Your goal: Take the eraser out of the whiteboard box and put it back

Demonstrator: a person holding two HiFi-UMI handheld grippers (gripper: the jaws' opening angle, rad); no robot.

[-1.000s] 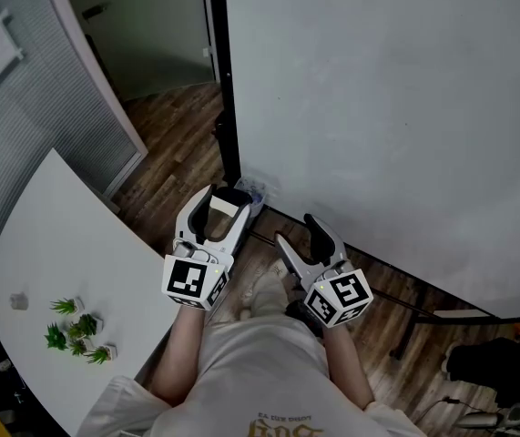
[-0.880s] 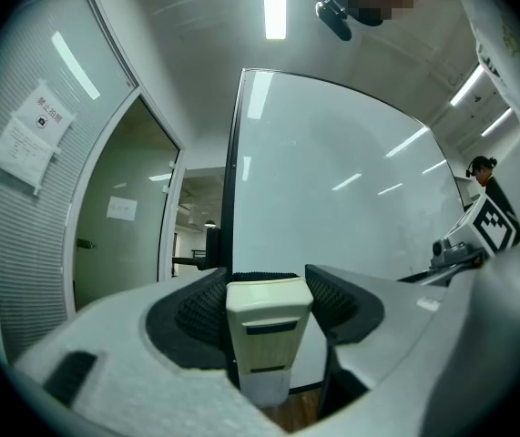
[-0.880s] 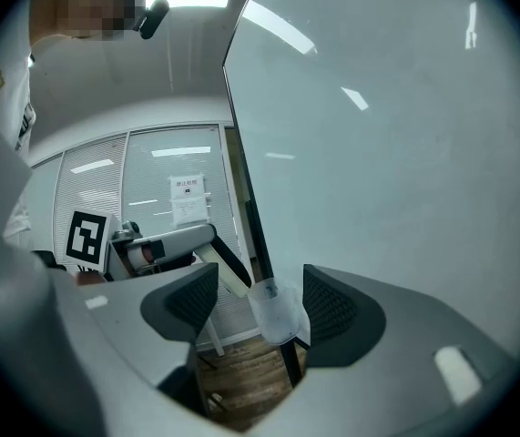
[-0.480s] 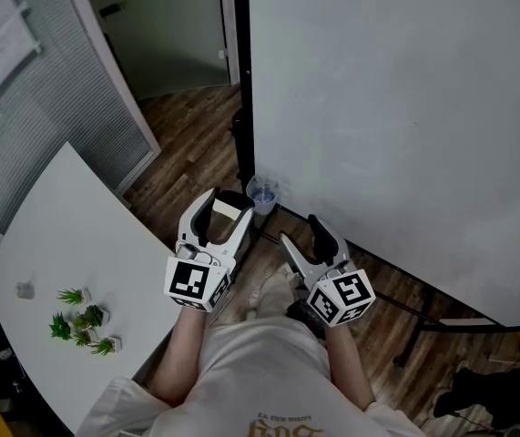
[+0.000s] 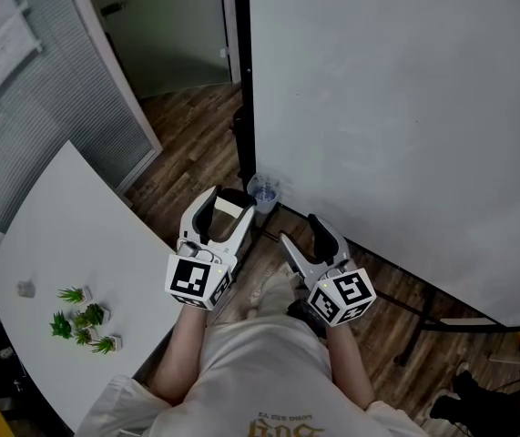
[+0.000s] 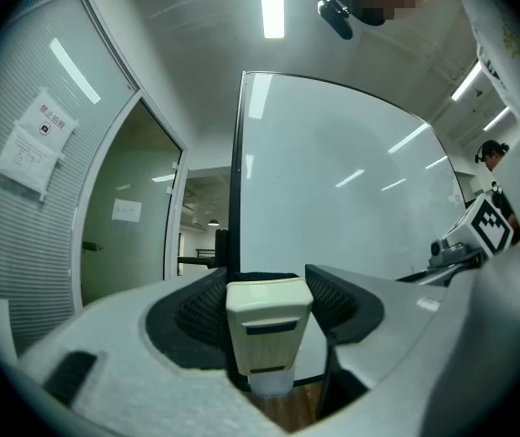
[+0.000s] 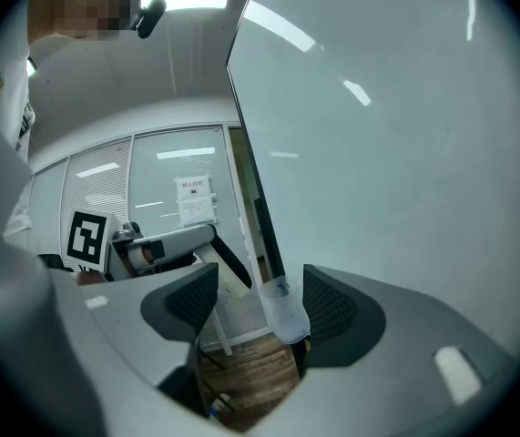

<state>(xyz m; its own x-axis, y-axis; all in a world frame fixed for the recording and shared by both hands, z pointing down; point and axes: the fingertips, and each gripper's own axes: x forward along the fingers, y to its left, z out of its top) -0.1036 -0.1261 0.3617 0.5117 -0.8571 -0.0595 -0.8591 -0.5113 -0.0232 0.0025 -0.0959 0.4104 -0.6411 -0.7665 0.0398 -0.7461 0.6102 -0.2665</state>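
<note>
A cream eraser [image 5: 227, 209] sits between the jaws of my left gripper [image 5: 228, 203], which is shut on it. In the left gripper view the eraser [image 6: 269, 326] stands upright between the black pads and fills the gap. The whiteboard box [image 5: 262, 192], a small clear tub, hangs at the board's lower left corner, just beyond the left gripper's tips. My right gripper [image 5: 299, 229] is held level beside the left one, open with nothing in it. Through its jaws the box [image 7: 285, 312] shows ahead, against the board's dark frame.
The big whiteboard [image 5: 405, 107] fills the right of the head view, and its stand's foot [image 5: 423, 321] reaches across the wood floor. A white table [image 5: 68, 253] with small green plants [image 5: 79, 324] lies at the left. A glass partition and a doorway are behind.
The head view shifted, so the board and box now sit a little further right and the box shows more clearly. Both grippers kept their places and the eraser stayed held.
</note>
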